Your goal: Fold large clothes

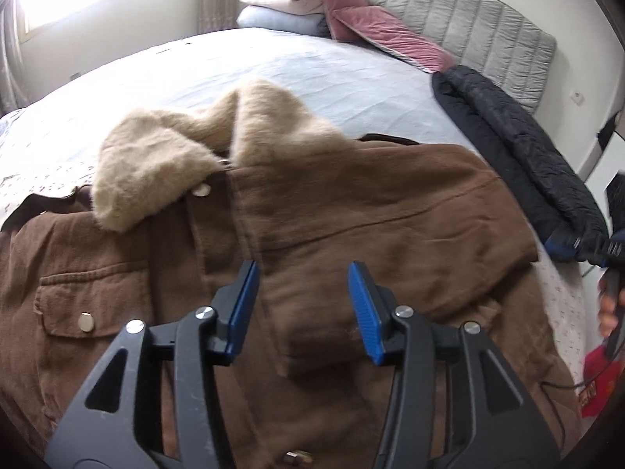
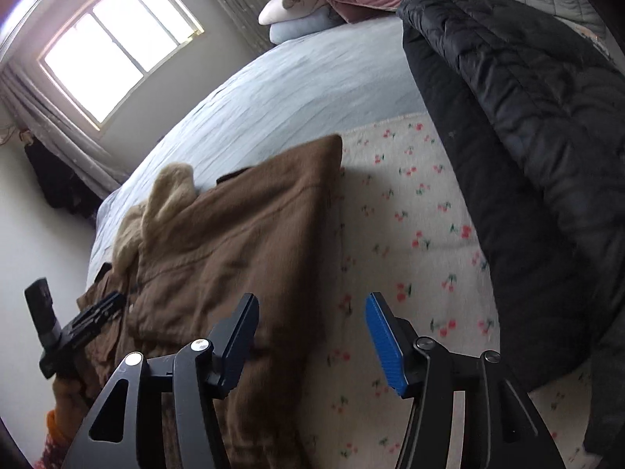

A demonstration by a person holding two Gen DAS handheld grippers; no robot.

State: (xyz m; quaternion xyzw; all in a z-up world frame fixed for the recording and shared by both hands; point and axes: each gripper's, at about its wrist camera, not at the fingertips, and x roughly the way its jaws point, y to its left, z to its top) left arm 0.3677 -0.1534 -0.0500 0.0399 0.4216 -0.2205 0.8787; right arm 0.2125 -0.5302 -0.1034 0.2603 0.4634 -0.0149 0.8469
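Note:
A brown jacket (image 1: 351, 211) with a beige furry collar (image 1: 164, 156) lies front up on the bed, its right sleeve folded across the chest. My left gripper (image 1: 304, 273) is open and empty, hovering over the jacket's middle. My right gripper (image 2: 312, 308) is open and empty, over the jacket's folded edge (image 2: 250, 234) and the cherry-print blanket (image 2: 394, 211). The right gripper also shows at the right edge of the left wrist view (image 1: 609, 250). The left gripper's body shows at the lower left of the right wrist view (image 2: 74, 332).
A black quilted coat (image 2: 527, 125) lies along the bed's right side, also in the left wrist view (image 1: 519, 144). Pink and white pillows (image 1: 332, 8) and a grey headboard (image 1: 468, 8) stand at the far end. A window (image 2: 117, 43) is at the left.

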